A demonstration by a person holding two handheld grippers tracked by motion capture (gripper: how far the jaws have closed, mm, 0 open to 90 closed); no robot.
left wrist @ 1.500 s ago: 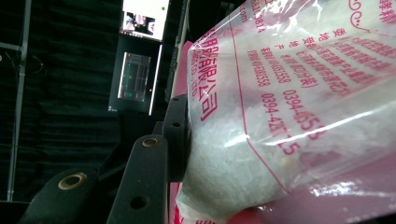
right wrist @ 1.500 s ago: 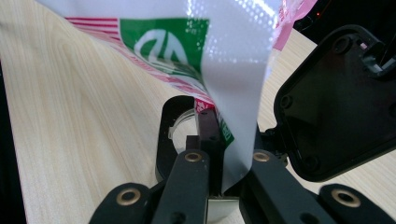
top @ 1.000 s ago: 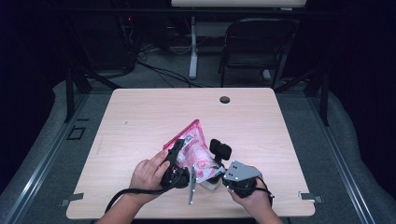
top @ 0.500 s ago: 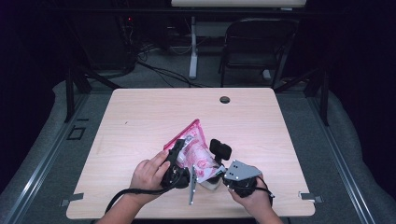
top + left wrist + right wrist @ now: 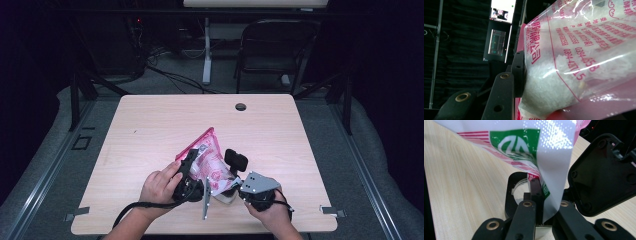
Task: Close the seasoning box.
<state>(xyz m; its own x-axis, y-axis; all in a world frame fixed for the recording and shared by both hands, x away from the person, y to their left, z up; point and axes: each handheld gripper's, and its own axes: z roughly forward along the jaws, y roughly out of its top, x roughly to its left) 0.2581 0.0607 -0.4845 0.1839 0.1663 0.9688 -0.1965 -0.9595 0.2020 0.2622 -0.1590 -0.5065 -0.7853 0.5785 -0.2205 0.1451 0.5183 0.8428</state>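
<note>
A clear plastic bag point(image 5: 210, 159) with pink print, holding white grains, is tilted up over the front middle of the table. My left gripper point(image 5: 195, 174) is shut on its bulging body; one black finger point(image 5: 518, 72) presses into the bag point(image 5: 574, 62), and the other is hidden behind it. My right gripper point(image 5: 541, 203) is shut on the bag's thin lower edge point(image 5: 549, 157), with the film pinched between the jaws. Under that edge sits a small black box point(image 5: 509, 192) with a clear round insert, its lid point(image 5: 604, 175) standing open. In the high view the lid point(image 5: 236, 160) stands just right of the bag.
The light wooden table point(image 5: 150, 125) has a cable hole point(image 5: 240, 106) at the back middle. Both hands work close to its front edge. A black chair point(image 5: 277, 50) and cables stand on the floor beyond the table. A lit screen point(image 5: 499, 41) hangs in the dark background.
</note>
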